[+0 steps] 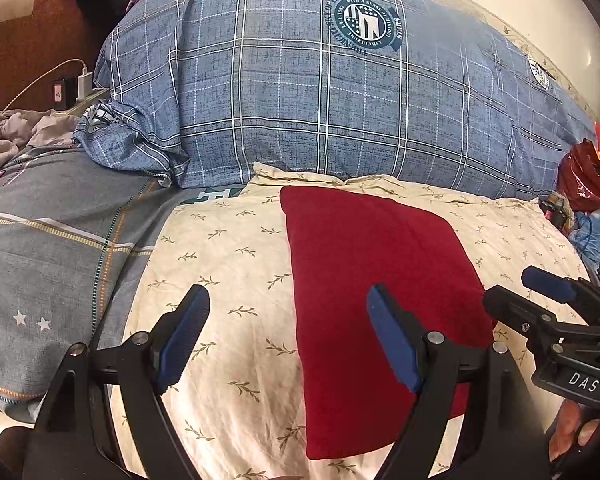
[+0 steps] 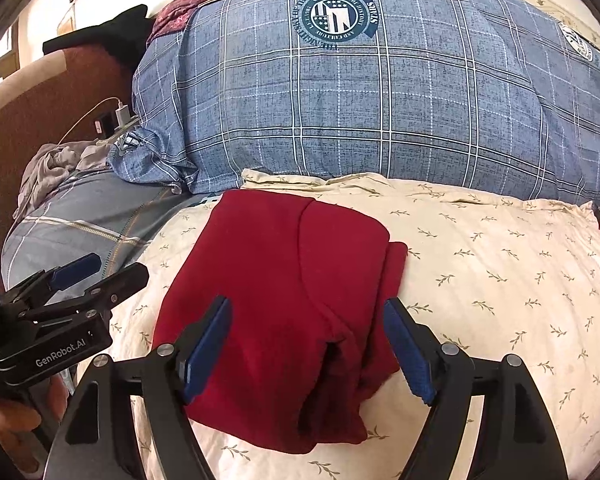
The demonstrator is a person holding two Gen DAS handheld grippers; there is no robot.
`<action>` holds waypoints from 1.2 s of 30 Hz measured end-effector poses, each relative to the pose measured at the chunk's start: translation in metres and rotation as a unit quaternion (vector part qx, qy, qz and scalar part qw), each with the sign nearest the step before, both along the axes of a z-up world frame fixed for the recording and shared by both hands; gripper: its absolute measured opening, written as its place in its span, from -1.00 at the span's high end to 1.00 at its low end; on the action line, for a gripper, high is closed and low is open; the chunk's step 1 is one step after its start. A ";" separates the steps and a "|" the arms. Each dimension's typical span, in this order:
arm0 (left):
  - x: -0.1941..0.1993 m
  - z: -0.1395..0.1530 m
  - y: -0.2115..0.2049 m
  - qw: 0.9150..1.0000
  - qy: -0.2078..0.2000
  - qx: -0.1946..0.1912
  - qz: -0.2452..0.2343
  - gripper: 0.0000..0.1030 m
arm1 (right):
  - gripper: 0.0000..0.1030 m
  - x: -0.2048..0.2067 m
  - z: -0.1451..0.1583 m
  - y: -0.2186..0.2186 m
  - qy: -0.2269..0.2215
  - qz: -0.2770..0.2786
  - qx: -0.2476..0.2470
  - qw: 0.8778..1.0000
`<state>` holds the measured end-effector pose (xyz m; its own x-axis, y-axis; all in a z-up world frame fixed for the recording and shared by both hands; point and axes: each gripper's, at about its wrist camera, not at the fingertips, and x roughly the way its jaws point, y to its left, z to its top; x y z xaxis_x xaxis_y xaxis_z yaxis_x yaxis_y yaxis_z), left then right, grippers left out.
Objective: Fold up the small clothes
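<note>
A dark red garment [image 1: 376, 280] lies folded flat on a cream leaf-print sheet [image 1: 228, 264]. In the right wrist view the garment [image 2: 284, 280] shows layered folds with a loose edge at its near right. My left gripper [image 1: 288, 300] is open and empty, hovering over the garment's left edge. My right gripper [image 2: 306, 312] is open and empty, straddling the garment's near part. Each gripper also shows in the other's view: the right one [image 1: 520, 292] at the garment's right side, the left one [image 2: 108, 268] at its left.
A big blue plaid duvet [image 1: 320, 92] is piled behind the sheet. A grey plaid cover [image 1: 52, 248] lies to the left, with crumpled grey cloth [image 1: 8, 132] and a charger [image 1: 85, 82] beyond. Red bags and clutter [image 1: 584, 176] sit at the right edge.
</note>
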<state>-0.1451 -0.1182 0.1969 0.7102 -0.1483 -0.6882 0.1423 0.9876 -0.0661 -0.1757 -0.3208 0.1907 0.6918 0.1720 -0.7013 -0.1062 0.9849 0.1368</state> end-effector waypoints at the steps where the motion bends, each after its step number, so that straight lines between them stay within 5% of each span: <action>1: 0.001 -0.001 0.001 1.000 0.001 0.000 0.002 -0.58 | -0.53 0.001 -0.001 0.001 0.001 0.001 -0.001 1.000; 36: 0.009 -0.017 0.000 1.000 0.021 0.002 0.008 -0.58 | -0.53 0.013 -0.018 0.009 0.035 0.006 0.002 0.999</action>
<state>-0.1364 -0.1177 0.1801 0.6824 -0.1337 -0.7187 0.1228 0.9901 -0.0676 -0.1631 -0.3118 0.1724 0.6391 0.1825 -0.7471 -0.1073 0.9831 0.1484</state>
